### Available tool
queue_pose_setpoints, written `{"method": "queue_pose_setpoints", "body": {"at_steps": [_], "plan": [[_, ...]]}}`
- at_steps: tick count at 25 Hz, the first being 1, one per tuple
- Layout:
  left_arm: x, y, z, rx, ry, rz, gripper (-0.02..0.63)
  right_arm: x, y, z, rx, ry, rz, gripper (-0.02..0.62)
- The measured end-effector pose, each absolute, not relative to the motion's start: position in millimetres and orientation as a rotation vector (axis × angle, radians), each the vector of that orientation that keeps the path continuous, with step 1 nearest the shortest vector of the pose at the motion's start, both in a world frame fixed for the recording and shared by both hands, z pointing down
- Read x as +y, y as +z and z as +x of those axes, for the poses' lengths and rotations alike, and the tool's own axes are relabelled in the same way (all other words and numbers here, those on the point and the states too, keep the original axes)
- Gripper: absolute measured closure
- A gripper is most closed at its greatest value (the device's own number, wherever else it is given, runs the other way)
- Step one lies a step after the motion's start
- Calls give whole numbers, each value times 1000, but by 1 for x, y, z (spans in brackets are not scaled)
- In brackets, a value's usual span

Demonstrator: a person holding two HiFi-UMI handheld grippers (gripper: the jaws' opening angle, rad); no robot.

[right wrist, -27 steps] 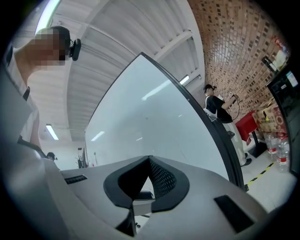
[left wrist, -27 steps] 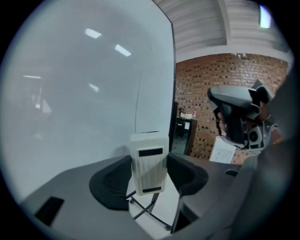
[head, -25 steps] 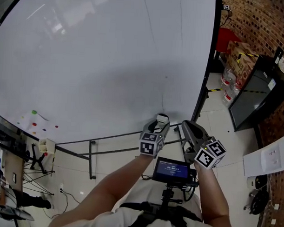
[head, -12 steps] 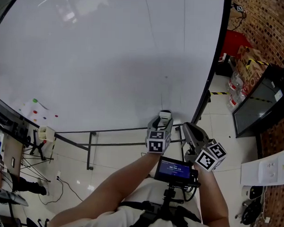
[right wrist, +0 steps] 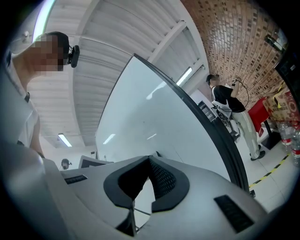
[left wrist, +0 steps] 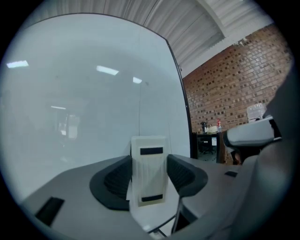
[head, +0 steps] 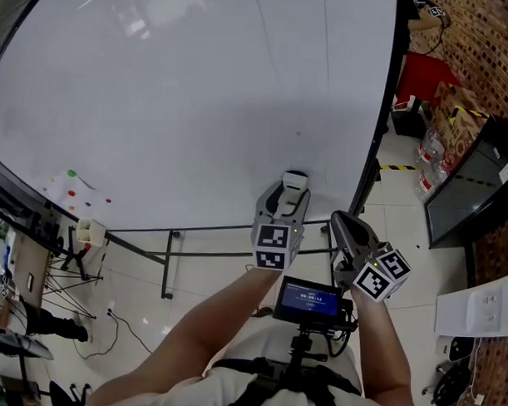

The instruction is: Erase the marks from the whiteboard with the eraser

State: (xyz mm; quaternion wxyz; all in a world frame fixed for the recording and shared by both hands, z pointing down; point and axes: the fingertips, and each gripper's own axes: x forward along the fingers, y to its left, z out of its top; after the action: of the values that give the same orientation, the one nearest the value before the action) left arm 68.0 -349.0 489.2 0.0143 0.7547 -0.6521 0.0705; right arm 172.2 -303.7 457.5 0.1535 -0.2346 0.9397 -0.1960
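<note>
**Head view.** The whiteboard [head: 183, 96] fills most of the frame. It is a smooth, glossy white sheet in a thin dark frame, standing on a metal tube stand over pale floor tiles. A few small coloured dots [head: 74, 193] sit near its lower left corner; whether they are magnets or marks cannot be told. The left gripper [head: 289, 199] is a grey moulded shell with a marker cube. It holds the eraser [head: 295, 182], a small white block with a dark end, up against the lower part of the board. The right gripper [head: 343, 224] is just beside it, lower and off the board. A small lit screen [head: 307, 301] is mounted at the person's chest. A brick wall [head: 484, 48] and a black cabinet [head: 471, 185] stand to the right.

**Left gripper view.** This view shows the grip itself. The left gripper [left wrist: 149, 160] is clamped on the eraser [left wrist: 148, 180], with its ribbed black pads [left wrist: 180, 174] pressing the two long sides. The eraser is a cream rectangular slab, upright, with a black strip near its top and another near its bottom. Ceiling lights reflect in the board [left wrist: 70, 93] behind it.

**Right gripper view.** The right gripper [right wrist: 148, 161] is closed and empty, its dimpled pad tips meeting. Only this view shows a person [right wrist: 225, 101] in a dark top standing past the board's edge [right wrist: 211, 126].
</note>
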Motion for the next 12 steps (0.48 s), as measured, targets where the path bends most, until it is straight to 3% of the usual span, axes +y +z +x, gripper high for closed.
{"method": "queue_pose_setpoints", "body": {"at_steps": [7, 12], "plan": [[-342, 420, 69, -2276, 383, 2564, 351, -306, 454, 195, 2684, -533, -675, 578], [-336, 437, 87, -2389, 930, 2647, 351, -301, 466, 211, 2687, -538, -688, 578]]}}
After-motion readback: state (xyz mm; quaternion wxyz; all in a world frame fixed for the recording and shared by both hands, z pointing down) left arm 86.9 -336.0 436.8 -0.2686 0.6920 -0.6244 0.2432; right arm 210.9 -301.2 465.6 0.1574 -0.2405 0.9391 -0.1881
